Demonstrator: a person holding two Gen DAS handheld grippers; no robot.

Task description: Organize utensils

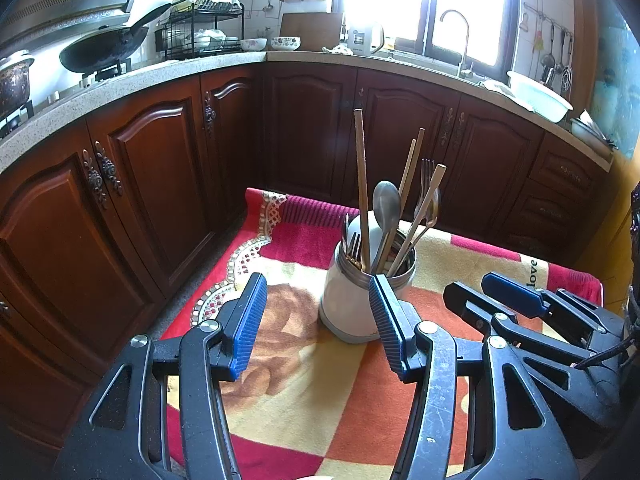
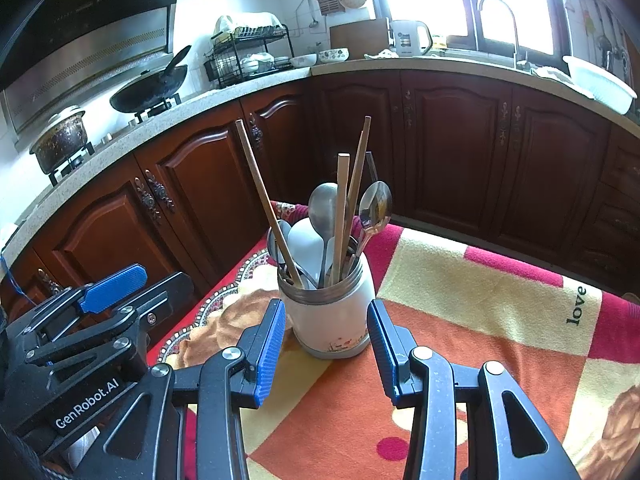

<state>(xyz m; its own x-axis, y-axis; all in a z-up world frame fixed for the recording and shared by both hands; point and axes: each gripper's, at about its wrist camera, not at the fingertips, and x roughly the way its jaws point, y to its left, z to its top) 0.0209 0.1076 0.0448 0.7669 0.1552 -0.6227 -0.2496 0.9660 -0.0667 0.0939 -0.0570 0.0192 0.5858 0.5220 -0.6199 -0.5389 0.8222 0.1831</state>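
Left tool [image 1: 318, 320] spread wide, gripping nothing, hovering over the blanket-covered desk [image 1: 328, 404]; right tool [image 2: 326, 346] likewise wide and unladen, just beside the left; white utensil jar [image 2: 330, 320] upright near the desk's far edge, just ahead of both tools (touching neither); crammed with wooden chopsticks [image 2: 266, 204], metal spoons [image 2: 374, 208] and forks [image 1: 427, 172]; dark wooden cabinets [image 1: 132, 176] beyond.

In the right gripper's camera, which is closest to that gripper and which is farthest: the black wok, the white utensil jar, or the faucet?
From the right gripper:
1. White utensil jar, right ahead on the blanket, just beyond the fingertips.
2. Black wok, up left on the stove.
3. Faucet, far back right by the window.
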